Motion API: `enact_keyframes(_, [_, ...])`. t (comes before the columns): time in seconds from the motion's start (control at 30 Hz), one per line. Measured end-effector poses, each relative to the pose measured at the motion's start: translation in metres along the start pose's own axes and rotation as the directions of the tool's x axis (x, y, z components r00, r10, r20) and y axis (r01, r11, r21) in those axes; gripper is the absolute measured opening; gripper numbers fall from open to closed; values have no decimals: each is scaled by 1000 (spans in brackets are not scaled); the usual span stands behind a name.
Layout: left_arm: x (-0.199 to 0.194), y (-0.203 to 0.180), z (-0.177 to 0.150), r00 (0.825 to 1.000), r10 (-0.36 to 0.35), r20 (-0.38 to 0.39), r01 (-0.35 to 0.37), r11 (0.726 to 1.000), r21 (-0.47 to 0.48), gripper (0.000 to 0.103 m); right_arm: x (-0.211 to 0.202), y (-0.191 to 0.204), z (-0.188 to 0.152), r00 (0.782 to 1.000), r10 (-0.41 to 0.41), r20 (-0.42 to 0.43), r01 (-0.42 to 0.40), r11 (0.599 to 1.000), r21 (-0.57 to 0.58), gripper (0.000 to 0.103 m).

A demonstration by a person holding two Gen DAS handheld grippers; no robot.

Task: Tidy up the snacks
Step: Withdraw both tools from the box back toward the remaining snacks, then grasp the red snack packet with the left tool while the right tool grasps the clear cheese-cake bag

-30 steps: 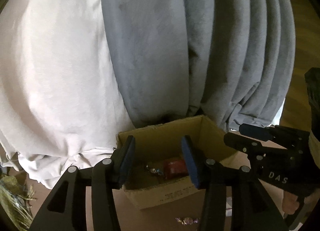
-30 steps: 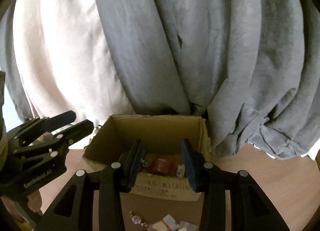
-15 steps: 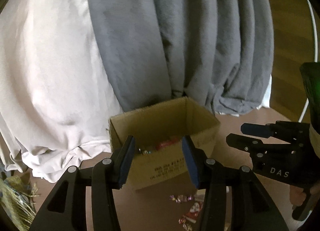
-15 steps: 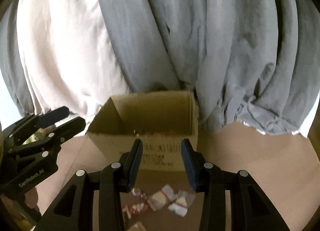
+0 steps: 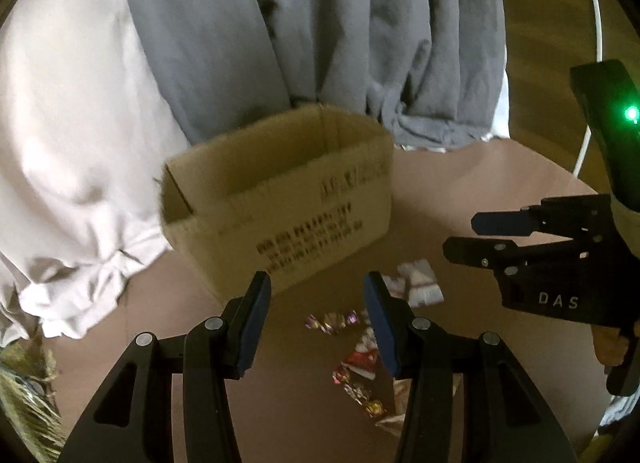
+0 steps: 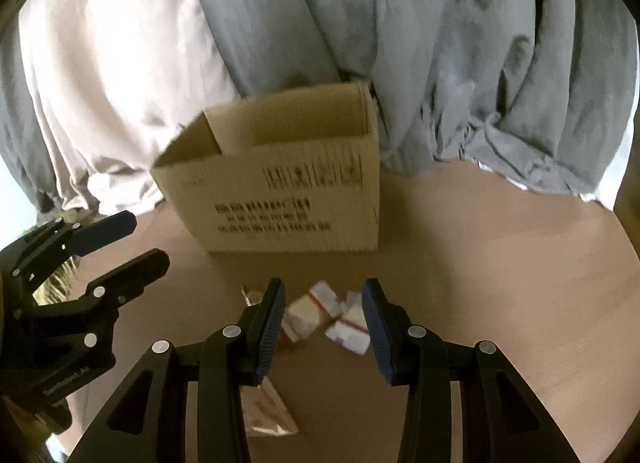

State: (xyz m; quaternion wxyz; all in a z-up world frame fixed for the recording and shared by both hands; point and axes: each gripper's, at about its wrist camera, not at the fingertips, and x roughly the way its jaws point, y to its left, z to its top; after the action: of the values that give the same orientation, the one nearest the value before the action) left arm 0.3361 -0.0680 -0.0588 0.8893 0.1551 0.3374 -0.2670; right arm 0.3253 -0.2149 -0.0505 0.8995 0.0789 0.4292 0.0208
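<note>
Grey and pale curtains hang behind the brown tabletop (image 6: pixel 500 263), where loose snack packets (image 6: pixel 320 309) lie just in front of the cardboard box (image 6: pixel 280 191); they look light, crinkly and slippery, best pinched across the flat middle, not a twisted end. Left gripper (image 5: pixel 316 319) and right gripper (image 6: pixel 324 323) both hang unclenched and empty above them. Against a second ago, both have dipped, so the box's contents are now hidden behind its printed wall.

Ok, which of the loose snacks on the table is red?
The red packet, just inside the left gripper's right finger; the packets by the box are white, the candies foil.
</note>
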Motion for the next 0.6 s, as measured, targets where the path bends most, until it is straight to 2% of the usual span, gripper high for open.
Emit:
enact_keyframes(0.27, [36, -10, -21, 991, -82, -106, 84, 996, 18, 48, 25, -8, -24, 996, -14, -84, 15, 1000, 22, 41])
enact_keyframes(0.6, [77, -21, -37, 967, -160, -198, 168, 985, 28, 48, 57, -24, -37, 987, -26, -157, 39, 996, 82, 41])
